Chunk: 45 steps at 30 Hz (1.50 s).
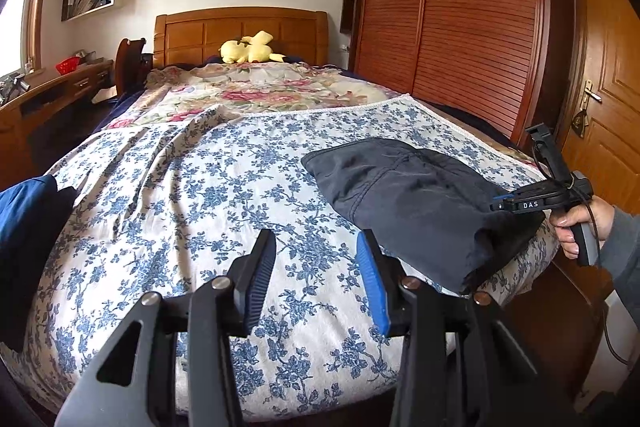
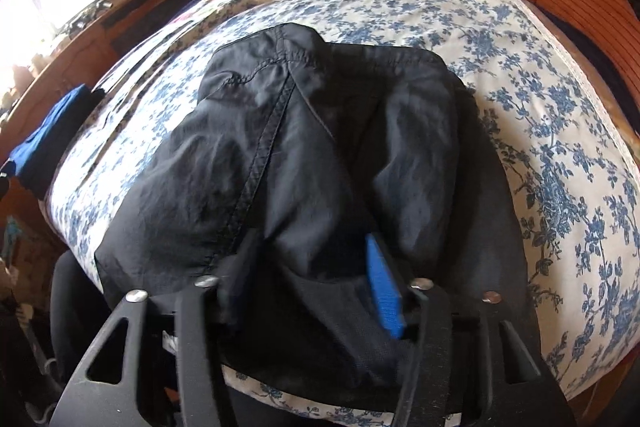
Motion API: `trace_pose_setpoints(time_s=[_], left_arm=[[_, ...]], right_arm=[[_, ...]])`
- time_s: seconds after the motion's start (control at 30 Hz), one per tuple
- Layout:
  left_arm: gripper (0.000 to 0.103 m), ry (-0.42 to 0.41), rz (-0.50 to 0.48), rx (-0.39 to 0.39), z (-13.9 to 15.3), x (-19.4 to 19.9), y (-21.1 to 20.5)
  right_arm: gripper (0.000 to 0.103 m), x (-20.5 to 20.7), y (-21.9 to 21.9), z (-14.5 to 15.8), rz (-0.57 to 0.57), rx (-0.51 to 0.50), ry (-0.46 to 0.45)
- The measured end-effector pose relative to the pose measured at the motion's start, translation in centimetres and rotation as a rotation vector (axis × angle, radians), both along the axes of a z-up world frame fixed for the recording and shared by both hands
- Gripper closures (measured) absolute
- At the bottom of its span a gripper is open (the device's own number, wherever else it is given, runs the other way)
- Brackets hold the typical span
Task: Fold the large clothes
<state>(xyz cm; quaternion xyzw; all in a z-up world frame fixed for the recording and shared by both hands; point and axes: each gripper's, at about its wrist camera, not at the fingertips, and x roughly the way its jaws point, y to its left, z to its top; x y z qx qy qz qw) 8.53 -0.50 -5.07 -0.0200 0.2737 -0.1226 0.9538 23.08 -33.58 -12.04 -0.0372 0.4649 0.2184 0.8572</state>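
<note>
A folded black garment (image 1: 412,199) lies on the blue-flowered sheet (image 1: 200,195) at the bed's right front corner. It fills the middle of the right wrist view (image 2: 304,147). My left gripper (image 1: 316,267) is open and empty, hovering over the sheet to the left of the garment. My right gripper (image 2: 308,267) is open with its fingers (image 2: 384,291) spread wide; the near edge of the garment bulges between them. From the left wrist view the right gripper (image 1: 500,205) is seen from the side at the garment's right end, held by a hand.
A blue and black cloth (image 1: 28,227) hangs at the bed's left edge. A yellow plush toy (image 1: 250,49) lies by the wooden headboard (image 1: 240,27). A floral quilt (image 1: 256,87) covers the far half. A wardrobe (image 1: 452,7) and door (image 1: 604,87) stand right, a desk (image 1: 52,95) left.
</note>
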Motion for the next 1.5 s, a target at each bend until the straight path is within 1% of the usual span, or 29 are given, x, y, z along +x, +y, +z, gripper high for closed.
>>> trace_pose_setpoints(time_s=[0.03,0.07,0.13,0.2,0.23,0.37,0.57,0.6,0.67,0.73,0.8,0.87,0.97,1.03,1.07,1.1,1.13,1.17,1.2,1.23,1.27,1.3,1.4,1.5], left_arm=[[0.062,0.000,0.000,0.000,0.0,0.0,-0.1],[0.062,0.000,0.000,0.000,0.0,0.0,-0.2],[0.062,0.002,-0.002,-0.004,0.0,0.1,-0.3],[0.062,0.003,-0.004,-0.003,0.0,0.1,-0.5],[0.062,0.004,-0.005,-0.003,0.0,0.1,-0.6],[0.062,0.002,-0.020,-0.005,0.1,0.2,-1.1],[0.062,0.002,-0.038,-0.005,0.2,0.4,-1.9],[0.062,0.003,-0.043,-0.003,0.1,0.5,-2.1],[0.062,0.008,-0.054,0.003,0.0,0.7,-2.6],[0.062,0.009,-0.068,0.007,-0.1,0.7,-3.2],[0.062,0.009,-0.078,0.014,-0.2,0.5,-3.7],[0.062,0.014,-0.090,0.017,-0.4,0.4,-4.1],[0.062,0.026,-0.093,0.024,-0.7,0.6,-4.3],[0.062,0.030,-0.097,0.029,-0.8,0.6,-4.4],[0.062,0.031,-0.099,0.032,-0.9,0.7,-4.5],[0.062,0.031,-0.100,0.033,-0.9,0.7,-4.5],[0.062,0.031,-0.101,0.031,-0.9,0.7,-4.6],[0.062,0.031,-0.101,0.029,-1.0,0.8,-4.6],[0.062,0.030,-0.102,0.027,-1.0,0.7,-4.6],[0.062,0.030,-0.102,0.025,-1.1,0.8,-4.7],[0.062,0.028,-0.102,0.024,-1.1,0.8,-4.7],[0.062,0.028,-0.102,0.023,-1.2,0.8,-4.8],[0.062,0.035,-0.103,0.021,-1.5,1.0,-4.9],[0.062,0.037,-0.107,0.025,-1.5,1.1,-5.1]], right_arm=[[0.091,-0.3,0.3,0.1,0.015,-0.004,-0.014],[0.093,-0.5,0.5,0.3,0.022,-0.009,-0.026],[0.098,-1.3,1.1,0.7,0.031,-0.045,-0.077],[0.099,-2.1,1.6,1.6,0.035,-0.059,-0.138],[0.099,-2.4,1.6,2.3,0.039,-0.042,-0.161],[0.100,-2.9,0.6,6.1,0.032,0.073,-0.231],[0.100,-4.4,0.1,10.7,0.003,0.053,-0.353],[0.101,-4.8,-0.3,11.2,-0.011,0.049,-0.372],[0.101,-5.3,-1.7,12.2,-0.058,0.006,-0.418],[0.101,-5.3,-3.8,12.5,-0.104,0.001,-0.416],[0.102,-5.4,-5.6,12.1,-0.152,-0.038,-0.418],[0.102,-5.5,-7.2,10.4,-0.206,-0.084,-0.390],[0.101,-4.5,-8.6,5.3,-0.244,-0.156,-0.270],[0.101,-3.9,-9.0,2.5,-0.244,-0.163,-0.186],[0.101,-3.8,-9.0,1.6,-0.247,-0.160,-0.167],[0.101,-4.0,-8.9,1.4,-0.249,-0.160,-0.171],[0.097,-4.1,-8.7,1.5,-0.249,-0.161,-0.179],[0.096,-4.3,-8.5,1.8,-0.256,-0.167,-0.190],[0.090,-4.5,-8.4,2.1,-0.259,-0.170,-0.199],[0.075,-4.7,-8.1,2.7,-0.259,-0.172,-0.214],[0.065,-4.9,-7.9,3.1,-0.259,-0.172,-0.226],[0.052,-5.4,-7.9,3.6,-0.258,-0.171,-0.243],[0.050,-5.8,-7.1,5.5,-0.237,-0.151,-0.292],[0.050,-5.8,-5.3,6.4,-0.187,-0.099,-0.305]])
